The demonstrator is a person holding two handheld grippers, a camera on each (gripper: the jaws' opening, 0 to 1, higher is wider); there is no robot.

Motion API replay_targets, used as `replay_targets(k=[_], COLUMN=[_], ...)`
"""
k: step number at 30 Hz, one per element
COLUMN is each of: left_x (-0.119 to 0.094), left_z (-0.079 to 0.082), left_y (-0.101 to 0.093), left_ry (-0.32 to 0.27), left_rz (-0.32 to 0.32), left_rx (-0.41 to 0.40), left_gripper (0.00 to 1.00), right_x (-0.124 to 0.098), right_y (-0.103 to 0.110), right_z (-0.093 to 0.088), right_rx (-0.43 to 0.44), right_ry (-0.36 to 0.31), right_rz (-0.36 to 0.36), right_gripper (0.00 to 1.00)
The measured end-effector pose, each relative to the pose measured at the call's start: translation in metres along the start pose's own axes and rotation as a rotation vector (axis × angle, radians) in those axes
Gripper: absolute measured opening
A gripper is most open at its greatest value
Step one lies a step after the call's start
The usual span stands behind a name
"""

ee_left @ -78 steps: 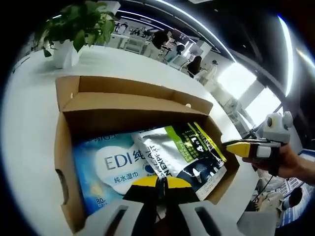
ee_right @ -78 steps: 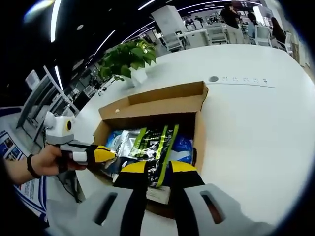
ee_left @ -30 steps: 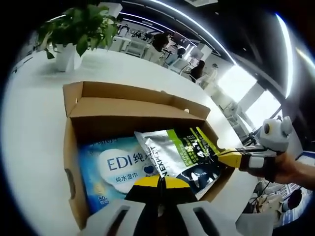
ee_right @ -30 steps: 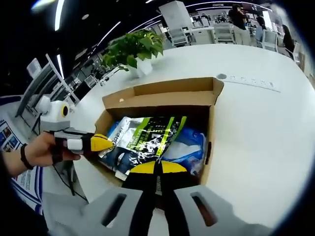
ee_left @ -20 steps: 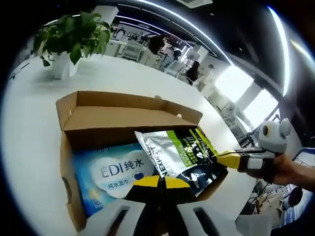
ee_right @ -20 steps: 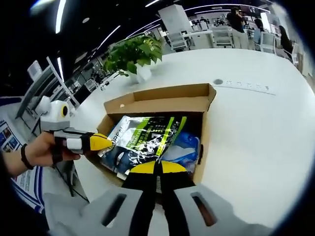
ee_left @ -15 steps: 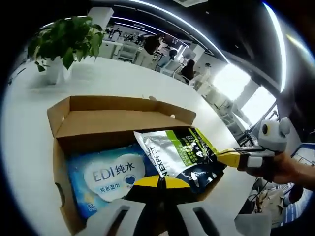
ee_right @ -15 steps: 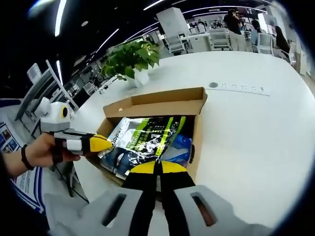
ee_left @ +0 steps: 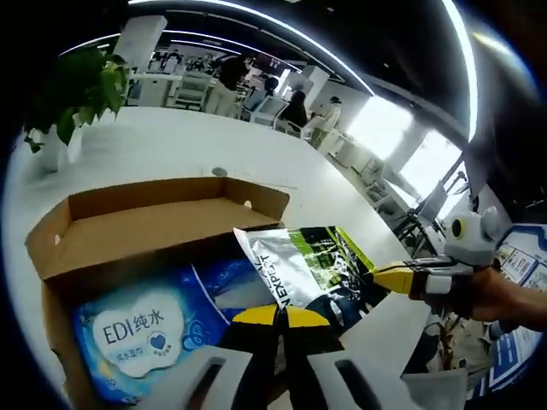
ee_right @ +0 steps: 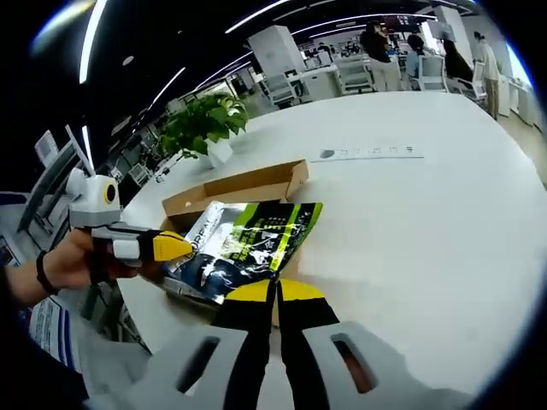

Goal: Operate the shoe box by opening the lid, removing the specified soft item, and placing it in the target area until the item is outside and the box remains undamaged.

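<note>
you held the silver-green pouch above the open shoe box, both the left gripper and right gripper clamped on its edges; the blue wipes pack lay inside.

Bright ceiling strips, window glare, strong fisheye warp, sharp centre.

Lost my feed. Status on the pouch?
Both grippers shut on pouch, left gripper at one edge, right gripper at the other. Pouch raised above open box. Wipes pack in box. Table ahead bare.
</note>
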State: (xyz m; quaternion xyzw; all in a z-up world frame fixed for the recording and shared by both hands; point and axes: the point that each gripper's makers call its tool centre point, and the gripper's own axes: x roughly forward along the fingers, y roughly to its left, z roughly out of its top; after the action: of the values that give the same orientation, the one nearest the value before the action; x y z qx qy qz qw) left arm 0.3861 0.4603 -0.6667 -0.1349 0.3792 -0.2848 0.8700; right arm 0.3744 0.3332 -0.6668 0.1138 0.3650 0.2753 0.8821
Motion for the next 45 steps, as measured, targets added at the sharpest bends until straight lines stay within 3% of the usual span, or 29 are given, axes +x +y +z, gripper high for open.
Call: replay_targets(k=[12,20,32,45], left_x=[0.041,0.061,0.083,0.11], left_z=[-0.007,-0.015,-0.011,-0.006], left_y=[-0.061,-0.089,-0.103,-0.107], left_ry=[0.06,0.099,0.128,0.162], left_rz=[-0.078,-0.11,-0.123,-0.122], left_rx=[0.068,0.1,0.139,0.167], left_gripper=[0.01,0.01,0.01,0.01], right_x=[-0.048,-0.067,-0.072,-0.064], right_y=[-0.054,-0.081,-0.107,-0.132], right_z=[-0.015,-0.028,-0.026,-0.018], right_rx=[0.075,0.116,0.145,0.144], right_ry=[-0.042,-0.051,-0.063,-0.039], right_rz=[-0.074,-0.106,-0.117,-0.129], right_gripper=[0.0,0.0,0.0,0.0])
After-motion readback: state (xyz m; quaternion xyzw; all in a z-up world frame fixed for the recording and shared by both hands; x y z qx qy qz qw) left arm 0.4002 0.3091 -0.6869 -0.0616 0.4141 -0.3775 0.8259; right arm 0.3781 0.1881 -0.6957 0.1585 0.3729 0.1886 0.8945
